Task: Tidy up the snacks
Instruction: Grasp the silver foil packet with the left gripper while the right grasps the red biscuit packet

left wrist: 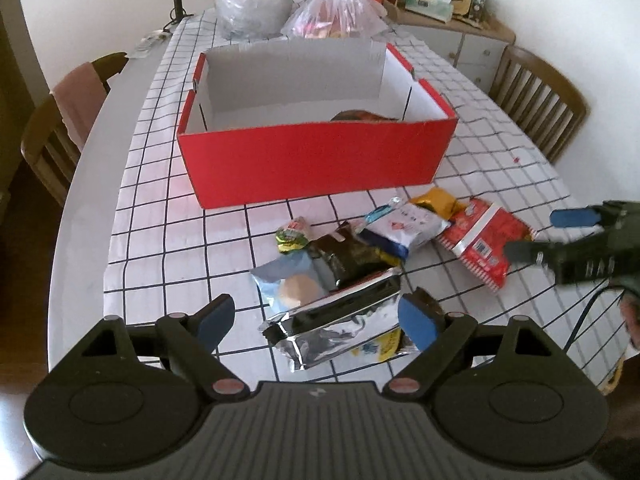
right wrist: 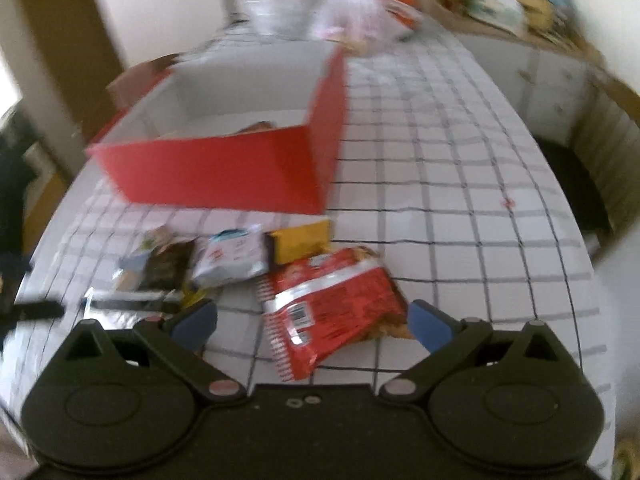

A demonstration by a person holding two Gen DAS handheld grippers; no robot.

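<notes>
A red cardboard box (left wrist: 316, 160) (right wrist: 224, 168) with a white inside stands on the checked tablecloth; one brown snack lies in it. In front of it lies a heap of snack packets. My left gripper (left wrist: 316, 318) is open, its blue pads on either side of a silver foil packet (left wrist: 340, 320) without touching it. My right gripper (right wrist: 312, 322) is open too, its pads flanking a red packet (right wrist: 336, 308) (left wrist: 484, 240). The right gripper (left wrist: 532, 232) also shows at the right edge of the left wrist view. White (left wrist: 404, 226), dark (left wrist: 352, 256) and yellow (left wrist: 436, 200) packets lie between.
Two plastic bags (left wrist: 296, 4) sit behind the box. Wooden chairs stand at the left (left wrist: 60, 136) and right (left wrist: 536, 96) of the table. A cluttered sideboard (left wrist: 448, 12) is at the back right. Bare cloth (right wrist: 460, 200) lies right of the box.
</notes>
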